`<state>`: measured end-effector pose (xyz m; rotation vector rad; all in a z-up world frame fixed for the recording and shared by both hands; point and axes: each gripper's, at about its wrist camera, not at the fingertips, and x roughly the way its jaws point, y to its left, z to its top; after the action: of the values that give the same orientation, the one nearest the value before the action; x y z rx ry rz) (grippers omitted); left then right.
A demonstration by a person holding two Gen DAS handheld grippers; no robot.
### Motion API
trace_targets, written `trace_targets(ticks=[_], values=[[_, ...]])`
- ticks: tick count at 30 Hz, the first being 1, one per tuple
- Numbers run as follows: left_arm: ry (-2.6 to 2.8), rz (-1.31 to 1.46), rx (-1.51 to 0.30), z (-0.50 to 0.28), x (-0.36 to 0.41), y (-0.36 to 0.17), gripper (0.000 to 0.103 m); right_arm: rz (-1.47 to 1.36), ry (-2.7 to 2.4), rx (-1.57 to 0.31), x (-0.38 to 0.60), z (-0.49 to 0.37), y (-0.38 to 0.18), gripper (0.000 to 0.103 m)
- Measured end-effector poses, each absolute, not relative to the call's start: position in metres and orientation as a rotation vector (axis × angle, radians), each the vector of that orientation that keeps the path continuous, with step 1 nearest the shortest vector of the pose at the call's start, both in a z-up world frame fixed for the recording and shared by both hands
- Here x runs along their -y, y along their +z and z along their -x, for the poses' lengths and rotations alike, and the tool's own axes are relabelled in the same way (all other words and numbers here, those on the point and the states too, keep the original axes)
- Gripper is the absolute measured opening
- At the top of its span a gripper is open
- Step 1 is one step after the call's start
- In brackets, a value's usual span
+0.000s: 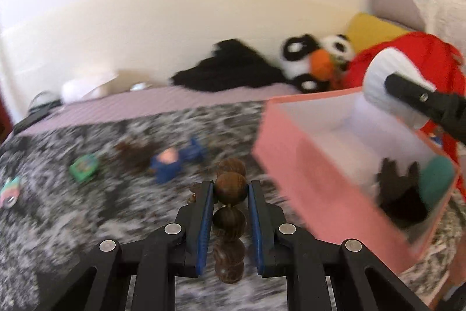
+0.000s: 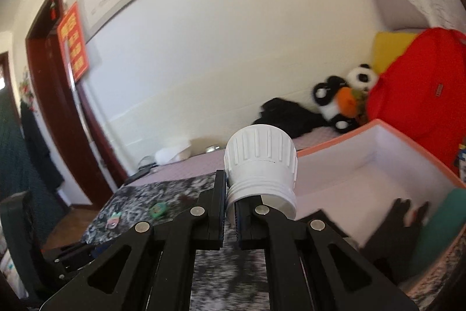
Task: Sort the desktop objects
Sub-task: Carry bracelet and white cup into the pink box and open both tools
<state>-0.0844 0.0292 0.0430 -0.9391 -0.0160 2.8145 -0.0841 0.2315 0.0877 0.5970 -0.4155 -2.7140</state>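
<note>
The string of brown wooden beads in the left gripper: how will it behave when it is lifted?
The bead string will probably hang floppy, since only one bead sits between the left gripper fingers and the others trail loose. The round, smooth beads may slip from the grip. It looks light for its size.

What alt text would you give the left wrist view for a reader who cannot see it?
The left gripper holds a string of brown wooden beads between its fingers above a speckled tabletop. To the right, a pink box sits open, with the right gripper's white cup at its far rim. Small toys lie blurred to the left.
</note>
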Motion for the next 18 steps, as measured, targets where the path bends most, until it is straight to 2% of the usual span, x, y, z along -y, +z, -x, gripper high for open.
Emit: trace_targets(ticks=[9,14,16,17,18], values=[[2.688,0.828,-0.088,0.106,-0.151,0.083,0.019,-0.697,-2.794,0.583,-0.33,0.099,0.067,0.005],[2.683,0.831,-0.098,0.12,-0.192,0.083,0.021,-0.754,-2.794,0.656,-0.364,0.106,0.061,0.006],[2.697,0.857,-0.047,0.125,-0.188,0.079,0.049,-0.79,-2.786,0.701,-0.375,0.108,0.058,0.013],[2.703,0.872,-0.016,0.127,-0.184,0.077,0.058,-0.809,-2.783,0.724,-0.379,0.11,0.055,0.016],[2.708,0.887,0.016,0.129,-0.18,0.075,0.077,-0.829,-2.781,0.748,-0.384,0.111,0.053,0.021]])
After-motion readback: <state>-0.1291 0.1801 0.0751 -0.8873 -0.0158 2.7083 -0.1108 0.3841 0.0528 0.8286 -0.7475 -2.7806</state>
